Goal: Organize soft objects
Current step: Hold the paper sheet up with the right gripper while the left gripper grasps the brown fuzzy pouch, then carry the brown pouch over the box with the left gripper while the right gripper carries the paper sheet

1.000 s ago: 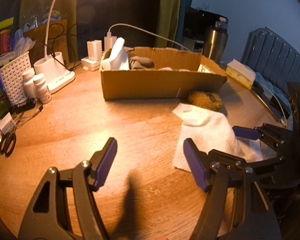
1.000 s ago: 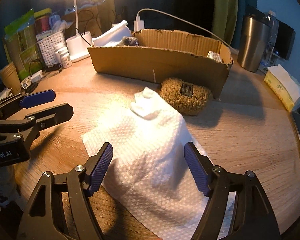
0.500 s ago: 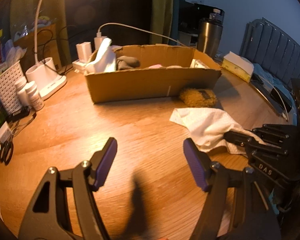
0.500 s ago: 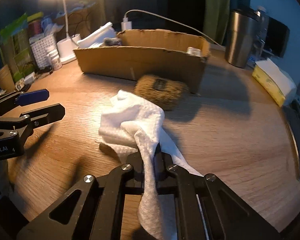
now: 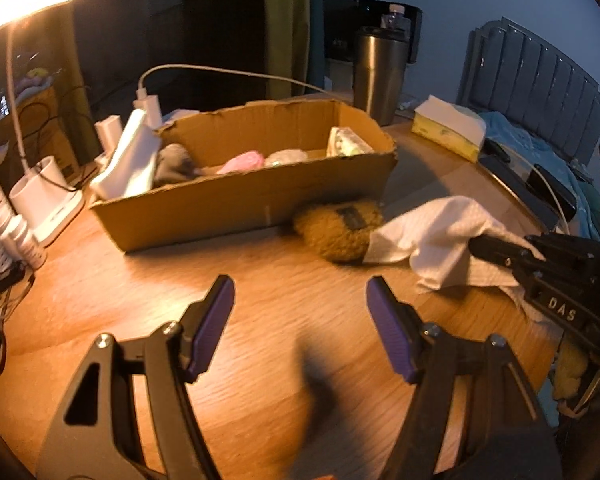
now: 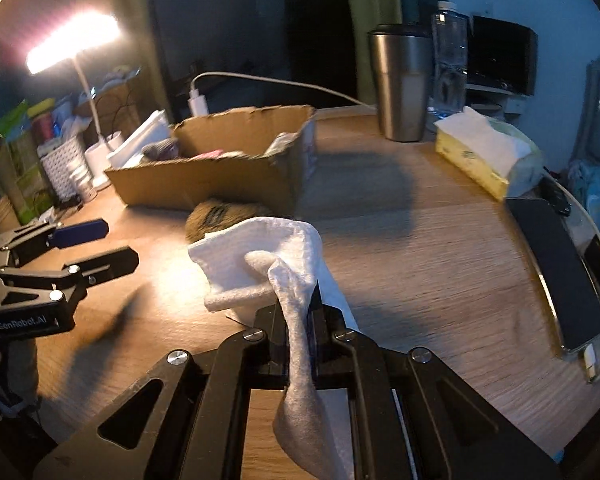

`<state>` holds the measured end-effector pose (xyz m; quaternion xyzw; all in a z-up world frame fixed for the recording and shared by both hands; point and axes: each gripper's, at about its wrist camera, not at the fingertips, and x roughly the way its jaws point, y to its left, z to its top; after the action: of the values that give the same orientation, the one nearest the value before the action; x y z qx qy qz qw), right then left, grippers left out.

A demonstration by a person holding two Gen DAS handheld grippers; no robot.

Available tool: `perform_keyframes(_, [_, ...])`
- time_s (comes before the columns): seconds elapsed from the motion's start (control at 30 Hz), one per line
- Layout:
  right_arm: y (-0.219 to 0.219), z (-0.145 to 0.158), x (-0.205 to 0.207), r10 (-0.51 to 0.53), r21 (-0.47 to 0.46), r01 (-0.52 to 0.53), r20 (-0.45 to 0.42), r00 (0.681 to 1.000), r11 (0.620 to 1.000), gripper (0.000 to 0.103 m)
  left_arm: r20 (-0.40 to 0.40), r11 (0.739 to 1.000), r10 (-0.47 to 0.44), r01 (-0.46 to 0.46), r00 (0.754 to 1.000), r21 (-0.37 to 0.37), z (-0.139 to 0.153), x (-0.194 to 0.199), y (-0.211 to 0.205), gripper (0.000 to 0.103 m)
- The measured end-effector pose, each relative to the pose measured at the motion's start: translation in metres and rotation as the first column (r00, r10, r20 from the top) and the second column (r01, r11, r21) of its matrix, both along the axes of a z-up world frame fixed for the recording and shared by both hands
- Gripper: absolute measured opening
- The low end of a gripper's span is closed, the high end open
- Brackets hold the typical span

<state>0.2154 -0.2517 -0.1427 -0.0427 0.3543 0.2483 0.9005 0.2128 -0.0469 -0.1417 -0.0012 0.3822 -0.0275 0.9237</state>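
I note my right gripper [image 6: 296,320] clenched on the white cloth [image 6: 260,256] near the cardboard box [image 5: 244,196]; my left gripper [image 5: 300,320] stands released, empty.

occluded: brown fuzzy item [image 6: 216,216] behind white cloth [image 6: 260,256] | box contents [image 6: 204,154] unclear

**Arrangement of items on the table**

A cardboard box [image 5: 244,196] stands toward the table's [image 5: 260,360] far edge, holding several soft items. Touching its near wall, by the right corner, lies a fuzzy pouch [image 5: 338,232]; a cloth [image 5: 436,236] lies just right of it. Behind the box stands a tumbler [image 5: 378,76], with a tissue pack [image 5: 448,126] at the far right edge. A lamp base [image 5: 46,196] sits at the left edge.
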Motion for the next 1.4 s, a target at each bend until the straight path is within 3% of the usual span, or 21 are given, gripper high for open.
perform_keyframes(0.3, [-0.026, 0.009, 0.026, -0.041, 0.057, 0.040, 0.017, 0.999, 0.998, 0.007, -0.036, 0.999, -0.035, 0.035, 0.999, 0.004, -0.006, 0.036, -0.027, 0.070])
perform_keyframes(0.77, [-0.041, 0.005, 0.056, -0.037, 0.095, 0.038, -0.005, 0.999, 0.995, 0.007, -0.106, 1.000, 0.003, -0.004, 0.994, -0.002, -0.024, 0.081, -0.043, 0.070])
perform_keyframes(0.97, [-0.042, 0.005, 0.059, -0.030, 0.093, 0.030, -0.006, 1.000, 0.995, 0.007, -0.107, 1.000, -0.007, 0.007, 0.994, -0.002, -0.029, 0.083, -0.046, 0.069])
perform_keyframes(1.03, [-0.042, 0.005, 0.060, -0.029, 0.094, 0.029, -0.006, 1.000, 0.995, 0.007, -0.109, 1.000, -0.009, 0.009, 0.994, -0.001, -0.031, 0.084, -0.045, 0.058])
perform_keyframes(1.13, [-0.041, 0.007, 0.059, -0.028, 0.094, 0.029, -0.002, 1.000, 0.995, 0.007, -0.103, 1.000, -0.018, 0.018, 0.995, -0.002, -0.031, 0.082, -0.045, 0.055])
perform_keyframes(1.4, [-0.038, 0.019, 0.050, -0.035, 0.094, 0.032, 0.033, 0.999, 0.995, 0.007, -0.062, 0.999, -0.046, 0.045, 0.997, -0.023, -0.016, 0.068, -0.043, 0.053])
